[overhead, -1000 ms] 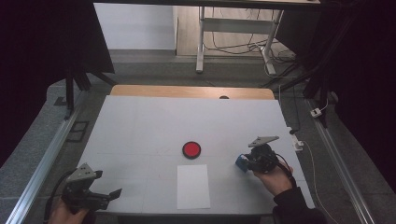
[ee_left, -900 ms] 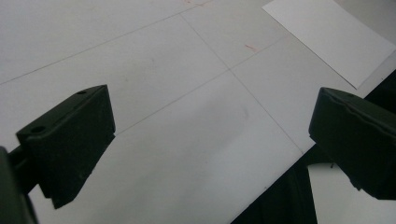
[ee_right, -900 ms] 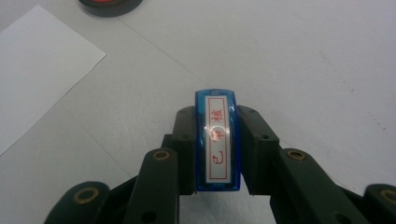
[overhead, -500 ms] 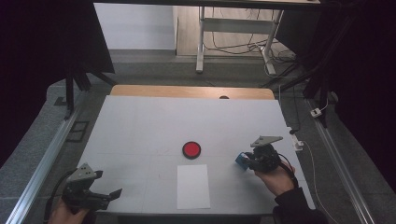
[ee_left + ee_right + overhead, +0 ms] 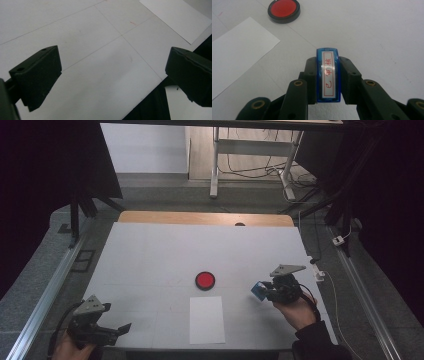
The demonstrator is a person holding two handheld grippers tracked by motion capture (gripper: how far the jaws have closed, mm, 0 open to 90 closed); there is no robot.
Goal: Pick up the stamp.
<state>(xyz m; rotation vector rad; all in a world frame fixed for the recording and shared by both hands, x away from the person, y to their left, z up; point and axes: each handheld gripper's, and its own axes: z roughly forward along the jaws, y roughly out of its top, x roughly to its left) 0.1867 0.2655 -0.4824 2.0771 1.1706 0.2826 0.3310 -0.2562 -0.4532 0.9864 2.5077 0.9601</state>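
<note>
White tabletop [image 5: 165, 255] spreads under dim light, scored by faint grid lines, with a wooden strip along its far edge and dark curtains at both sides. Beyond it stands a metal desk frame with loose cables on the floor. At the table's right, the right gripper [image 5: 267, 291] has its 2 jaws clamped on a blue stamp [image 5: 328, 75], which sits upright between the pads, its label of red characters facing the camera. Ahead of it lies a red ink pad [image 5: 284, 10] in a black ring, and just beside that a white paper sheet [image 5: 206, 319]. The left gripper [image 5: 117, 329] hovers at the near left corner, jaws wide apart and holding nothing.
</note>
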